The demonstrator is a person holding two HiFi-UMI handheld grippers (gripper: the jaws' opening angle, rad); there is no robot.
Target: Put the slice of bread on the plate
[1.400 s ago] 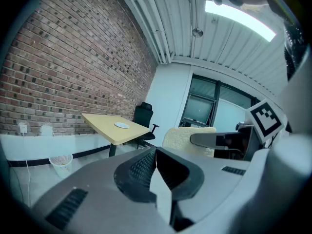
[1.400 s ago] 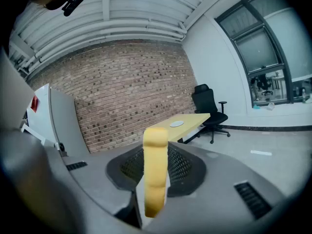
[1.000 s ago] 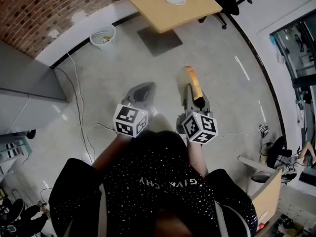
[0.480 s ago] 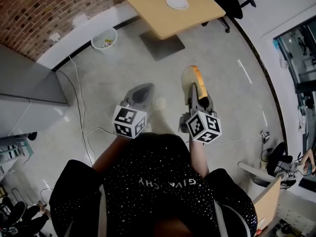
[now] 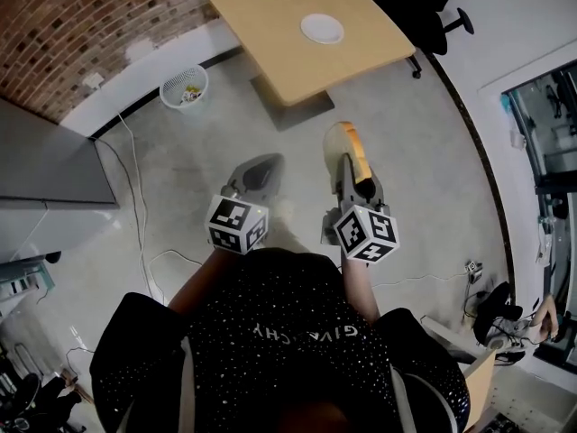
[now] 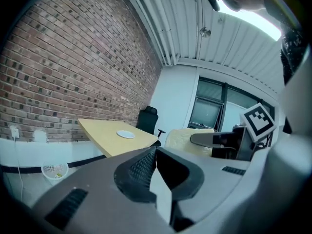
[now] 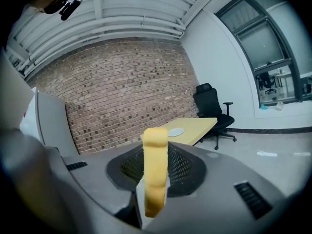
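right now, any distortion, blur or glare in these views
Head view: strong fisheye, the table edges bow, yet the plate is crisp. Left gripper view: dark corners, blown-out light at upper right. Right gripper view: dark corners too; the slice of bread looks slightly soft, the brick wall sharp.

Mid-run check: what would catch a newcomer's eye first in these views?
The yellow bread stands on edge, clamped in the right tongs, out over the floor. Ahead, the white plate sits alone on the wooden table near the brick wall. The left tongs are shut with nothing in them.
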